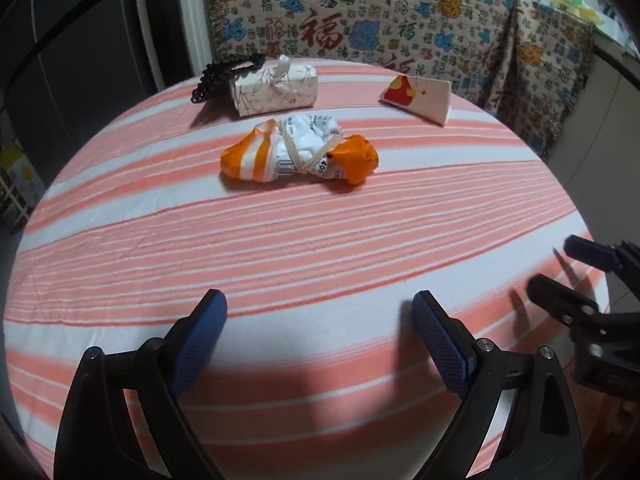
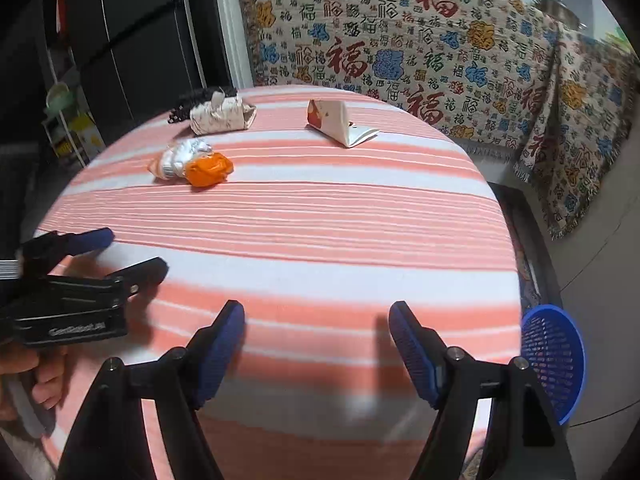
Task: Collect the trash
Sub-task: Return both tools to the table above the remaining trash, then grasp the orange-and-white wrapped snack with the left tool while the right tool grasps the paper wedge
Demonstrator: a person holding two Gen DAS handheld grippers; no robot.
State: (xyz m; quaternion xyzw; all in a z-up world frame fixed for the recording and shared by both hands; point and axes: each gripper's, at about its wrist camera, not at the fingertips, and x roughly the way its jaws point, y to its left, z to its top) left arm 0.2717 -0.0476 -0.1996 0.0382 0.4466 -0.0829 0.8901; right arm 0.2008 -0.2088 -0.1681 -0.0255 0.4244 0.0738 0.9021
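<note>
— Item one, nearest the lens: left gripper (image 1: 320, 344), fingers spread wide, grasping nothing, hovering over the near edge of the striped table (image 1: 280, 248). Right gripper (image 2: 316, 350) likewise released and empty, hanging beside it at the same near edge.

— Reason for standing so?

— Judging it a ready pose: both spread for a reach, neither committed to a piece.

— Item two, the trash?

— Lying in three pieces toward the far edge. Orange-and-white wrapper bundle (image 1: 299, 154), bound with string, sitting nearest, straight ahead of the left fingers (image 1: 200, 344) but well apart from them. Crumpled white patterned packet (image 1: 276, 90) resting behind it at the far edge, touching or overlapping a string of dark beads (image 1: 218, 76); cannot tell which. White triangular carton (image 1: 418, 98) with red print lying toward the far right edge.

— Item three, receptacle?

— Blue mesh basket (image 2: 554, 356) standing off the table, below its right edge, just beside the right gripper; probably placed there for dropping pieces in.
</note>
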